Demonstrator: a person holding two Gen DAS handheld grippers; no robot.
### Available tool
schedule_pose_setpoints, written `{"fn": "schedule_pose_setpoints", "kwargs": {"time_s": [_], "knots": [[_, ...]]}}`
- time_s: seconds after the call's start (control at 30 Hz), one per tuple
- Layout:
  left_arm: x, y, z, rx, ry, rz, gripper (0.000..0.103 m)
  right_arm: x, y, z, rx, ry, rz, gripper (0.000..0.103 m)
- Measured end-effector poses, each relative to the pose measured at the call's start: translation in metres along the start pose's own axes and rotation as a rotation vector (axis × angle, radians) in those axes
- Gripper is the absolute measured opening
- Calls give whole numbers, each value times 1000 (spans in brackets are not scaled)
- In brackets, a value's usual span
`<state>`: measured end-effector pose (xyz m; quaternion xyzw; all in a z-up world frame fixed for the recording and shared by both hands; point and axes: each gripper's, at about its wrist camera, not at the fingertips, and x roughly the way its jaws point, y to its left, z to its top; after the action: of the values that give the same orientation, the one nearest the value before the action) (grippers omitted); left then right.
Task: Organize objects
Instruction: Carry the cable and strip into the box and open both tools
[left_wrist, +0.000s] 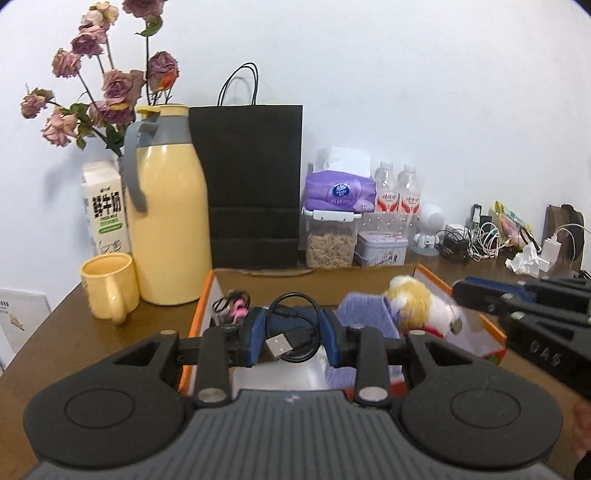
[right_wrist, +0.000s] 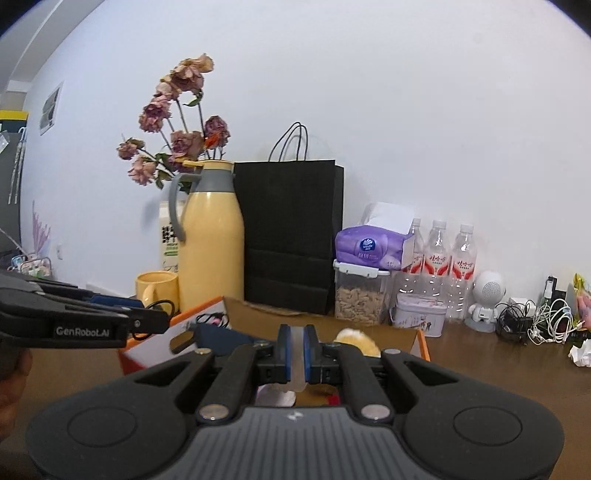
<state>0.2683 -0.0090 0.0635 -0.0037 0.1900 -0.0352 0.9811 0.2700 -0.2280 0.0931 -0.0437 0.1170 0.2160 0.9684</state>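
A pale yellow jug (left_wrist: 168, 218) with grey trim is standing by a black bag (left_wrist: 251, 184); faded purple-pink roses (left_wrist: 110, 81) are drooping behind a matching yellow mug (left_wrist: 109, 286).

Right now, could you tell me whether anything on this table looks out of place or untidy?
Yes: a crumpled white tissue lies loose on the table at the far right, beside a tangle of chargers and cables. The flowers behind the yellow jug look dried and drooping.
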Motion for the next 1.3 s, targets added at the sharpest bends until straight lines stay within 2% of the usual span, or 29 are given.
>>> {"fn": "schedule_pose_setpoints", "kwargs": {"time_s": [0.27,0.4,0.5,0.63,0.67,0.7,0.73,0.8,0.83,0.87,0.9,0.97,1.0,1.03,1.07,1.23,1.3], "knots": [[46,-7,2,-43,25,15,33,44,-11,-11,60,38,-21,6],[65,-5,-7,-33,71,16,33,55,-19,-22,86,74,-22,5],[72,-2,-13,-31,92,32,34,60,-22,-27,93,94,-26,6],[72,-1,-18,-18,81,60,35,62,-24,-32,98,112,-34,6],[71,-2,-19,-15,75,70,39,62,-24,-33,101,115,-34,7],[70,-2,-20,-10,68,79,49,63,-25,-33,102,118,-35,7],[68,-3,-20,-4,60,88,55,63,-25,-34,104,119,-35,10],[63,-3,-21,-1,29,101,76,62,-25,-34,103,117,-44,11],[61,-2,-20,-2,14,103,83,61,-25,-34,105,115,-43,20],[58,-2,-19,-5,3,107,95,60,-26,-34,107,111,-45,33],[56,-2,-19,-10,-12,114,103,58,-26,-34,107,104,-51,41],[52,-1,-18,-22,-41,123,103,55,-26,-33,105,87,-59,71],[52,-1,-18,-27,-40,126,103,53,-26,-32,103,79,-62,77],[52,-1,-17,-29,-38,129,103,51,-25,-32,101,70,-65,87],[52,0,-18,-31,-35,133,103,50,-25,-31,99,63,-66,92],[52,-1,-20,-34,-32,144,103,46,-21,-30,85,55,-61,101],[51,-1,-20,-37,-36,147,103,45,-20,-29,80,52,-63,102]]}}
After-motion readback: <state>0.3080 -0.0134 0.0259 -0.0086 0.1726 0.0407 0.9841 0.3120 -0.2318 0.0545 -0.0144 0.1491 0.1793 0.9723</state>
